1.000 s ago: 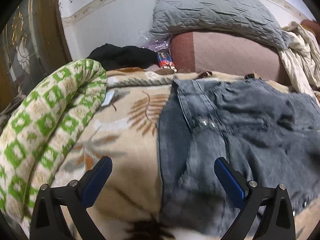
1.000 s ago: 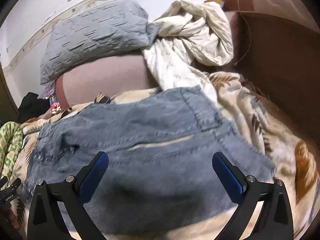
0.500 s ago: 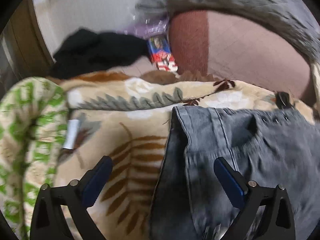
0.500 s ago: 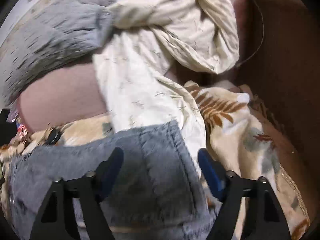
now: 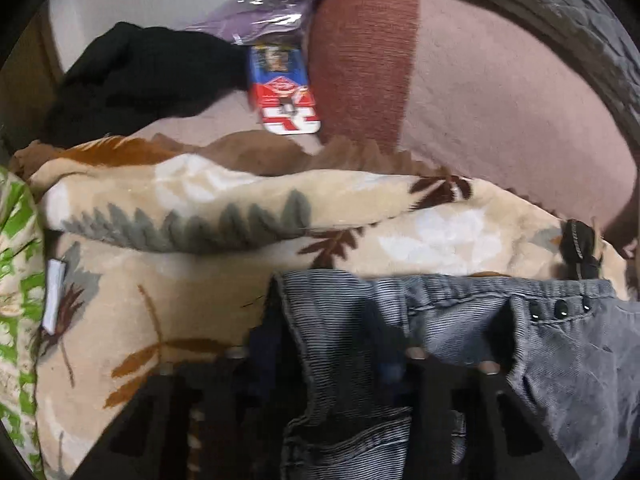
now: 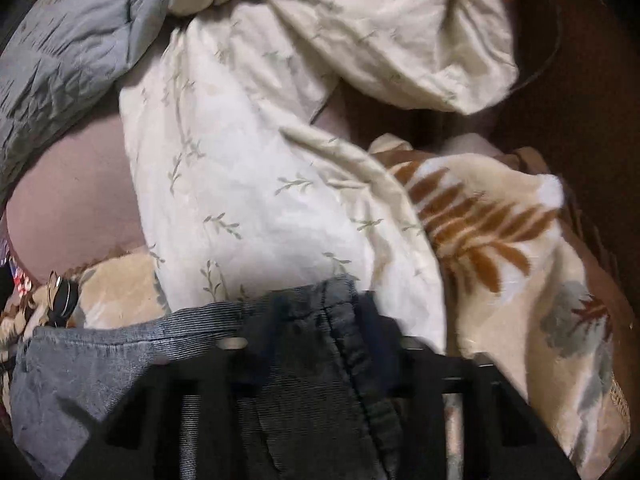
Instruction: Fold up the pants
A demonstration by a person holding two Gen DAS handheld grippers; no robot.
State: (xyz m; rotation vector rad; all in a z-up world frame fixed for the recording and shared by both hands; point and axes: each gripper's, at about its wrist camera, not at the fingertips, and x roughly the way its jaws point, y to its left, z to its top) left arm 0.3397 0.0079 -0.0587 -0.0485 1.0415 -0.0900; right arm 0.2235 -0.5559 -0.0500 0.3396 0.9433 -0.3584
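Pants (image 5: 460, 328) of grey denim are lying spread across the leaf-patterned blanket (image 5: 192, 240), their far edge running below the pink cushion (image 5: 500, 112). The left gripper (image 5: 326, 356) is sitting over the left corner of that edge; its jaws are closing, with a bunched fold of the denim between them, and the cloth is puckering up where the pads are pressing in. The right gripper (image 6: 316, 344) is sitting over the opposite corner of the pants (image 6: 120, 360), where a stitched seam runs; its jaws are closing too, and the seam and the dark cloth beside it are lying between them, pinched.

Beyond the pants in the right wrist view, a cream sheet (image 6: 248, 168) printed with small sprigs is draping down and touching the denim edge, with a grey quilted pillow (image 6: 68, 48) above the pink cushion. In the left wrist view a red and blue packet (image 5: 282, 88) is leaning just beside the cushion, next to a black garment (image 5: 140, 80), and a green-patterned cloth (image 5: 16, 264) is lying left of the blanket.
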